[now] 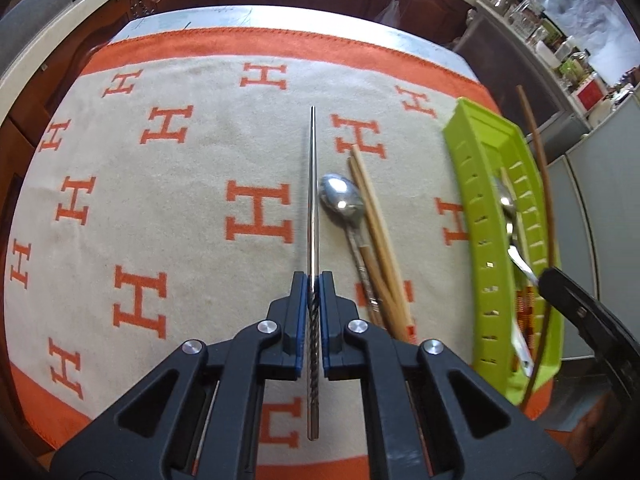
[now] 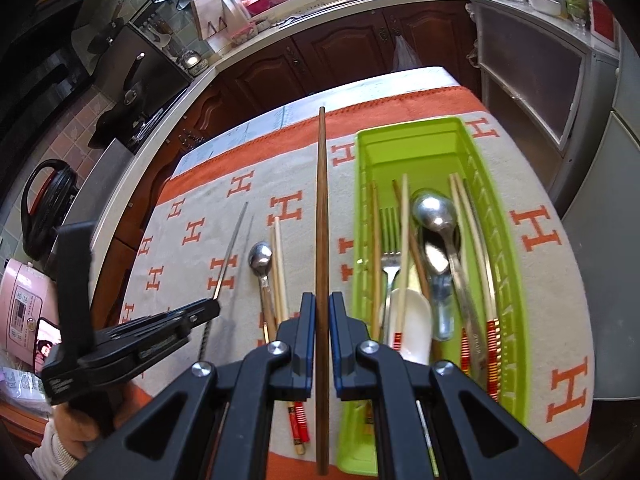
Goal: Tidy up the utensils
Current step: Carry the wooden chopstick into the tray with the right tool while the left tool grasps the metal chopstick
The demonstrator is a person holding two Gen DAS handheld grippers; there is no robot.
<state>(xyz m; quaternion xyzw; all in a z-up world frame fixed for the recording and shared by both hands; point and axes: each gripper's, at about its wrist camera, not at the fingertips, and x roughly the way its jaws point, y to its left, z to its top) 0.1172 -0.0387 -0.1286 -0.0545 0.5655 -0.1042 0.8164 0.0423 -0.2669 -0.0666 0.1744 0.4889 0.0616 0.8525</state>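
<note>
table (image 2: 248,132) | orange-cream cloth (image 1: 160,208) | green tray (image 2: 424,140), spoon (image 1: 340,196), wooden chopsticks (image 1: 376,224)

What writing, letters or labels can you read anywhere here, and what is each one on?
"H": orange letter repeated all over the beige blanket.
Raised lettering on the side of the left gripper: too blurred to read.
Control panel on the pink cooker: markings too small to read.
Jars and packets on the counter shelves: labels unreadable.

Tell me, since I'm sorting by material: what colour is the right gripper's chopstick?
Dark brown wood, clearest in the right wrist view.
</note>
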